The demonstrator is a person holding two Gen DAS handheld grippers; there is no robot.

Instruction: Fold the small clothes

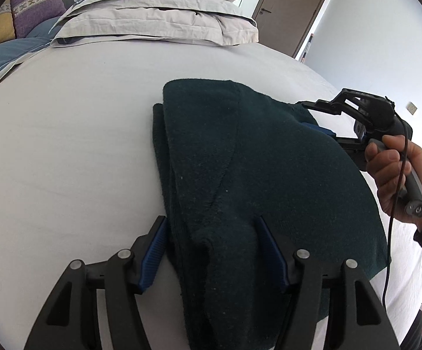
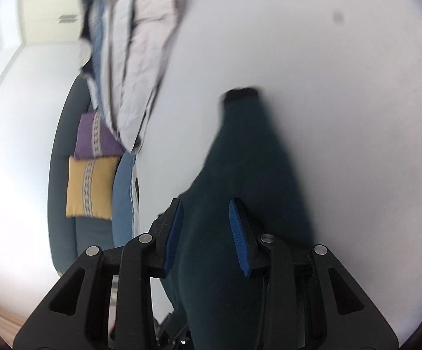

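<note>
Dark green terry garment (image 1: 254, 175) lies between the spread fingers of the left claw (image 1: 211, 250), which press nothing. Farther ahead, the right claw (image 1: 322, 119) pinches its far edge. Fold in progress, judged; next: lay edge flat.

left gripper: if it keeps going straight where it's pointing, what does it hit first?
Most likely the dark green garment. The left gripper points down at it with jaws apart, a fold of the cloth already between the blue pads, which do not seem to press it. Under that is the white sheet.
</note>
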